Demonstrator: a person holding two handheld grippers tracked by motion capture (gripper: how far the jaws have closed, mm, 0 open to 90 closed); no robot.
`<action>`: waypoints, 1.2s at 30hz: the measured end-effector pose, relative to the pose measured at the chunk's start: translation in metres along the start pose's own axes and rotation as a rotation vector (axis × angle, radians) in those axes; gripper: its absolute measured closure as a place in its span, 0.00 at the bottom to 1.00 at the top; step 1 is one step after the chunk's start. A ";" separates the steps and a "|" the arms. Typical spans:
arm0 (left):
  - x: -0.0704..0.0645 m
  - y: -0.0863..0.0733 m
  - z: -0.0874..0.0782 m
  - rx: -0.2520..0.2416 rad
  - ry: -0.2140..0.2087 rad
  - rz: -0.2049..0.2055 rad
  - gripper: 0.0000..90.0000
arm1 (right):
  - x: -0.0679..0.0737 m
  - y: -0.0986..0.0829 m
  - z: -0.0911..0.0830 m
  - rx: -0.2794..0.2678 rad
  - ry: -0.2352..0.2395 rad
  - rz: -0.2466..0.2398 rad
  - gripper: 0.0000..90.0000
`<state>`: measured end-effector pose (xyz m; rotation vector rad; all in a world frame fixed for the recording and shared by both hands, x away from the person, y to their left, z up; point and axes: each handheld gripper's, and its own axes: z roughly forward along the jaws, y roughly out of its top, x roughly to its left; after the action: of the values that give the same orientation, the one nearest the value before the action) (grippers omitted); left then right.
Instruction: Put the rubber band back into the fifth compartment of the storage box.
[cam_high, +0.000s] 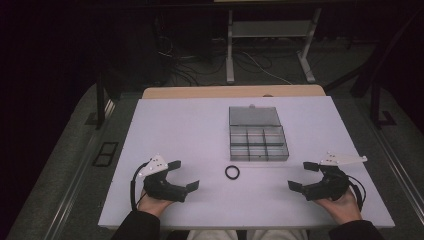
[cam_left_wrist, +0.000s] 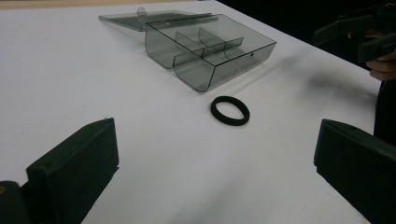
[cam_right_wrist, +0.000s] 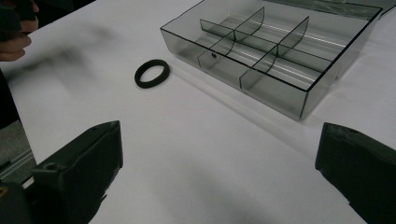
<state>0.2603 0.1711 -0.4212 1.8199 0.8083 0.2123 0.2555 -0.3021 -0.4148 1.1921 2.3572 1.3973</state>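
A black hair band (cam_high: 232, 172) lies flat on the white table (cam_high: 180, 130), just in front of a clear smoky compartment box (cam_high: 258, 142) whose lid (cam_high: 253, 115) is laid open behind it. The left gripper view has the band (cam_left_wrist: 229, 110) ahead and to the right of centre, with the box (cam_left_wrist: 210, 51) beyond it. In the right gripper view the band (cam_right_wrist: 152, 73) is at upper left, the box (cam_right_wrist: 275, 51) at upper right. My left gripper (cam_high: 183, 174) rests open at the table's front left. My right gripper (cam_high: 302, 175) is open at the front right. Neither holds anything.
The box's compartments look empty. A wooden table edge (cam_high: 232, 91) shows behind the white top. Desk legs (cam_high: 230, 50) and cables lie on the floor farther back. Dark carpet surrounds the table.
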 end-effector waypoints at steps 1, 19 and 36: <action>0.000 0.000 0.000 0.000 0.000 0.000 0.00 | 0.000 0.000 0.000 -0.001 0.000 0.002 0.01; -0.001 -0.002 0.001 0.003 -0.015 -0.006 0.00 | -0.001 -0.002 -0.001 0.021 0.018 0.014 0.01; 0.000 -0.003 0.003 0.022 -0.024 0.001 0.00 | 0.001 -0.002 -0.002 0.044 0.016 0.020 0.01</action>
<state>0.2603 0.1692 -0.4251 1.8399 0.7952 0.1827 0.2525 -0.3034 -0.4151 1.2240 2.4049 1.3735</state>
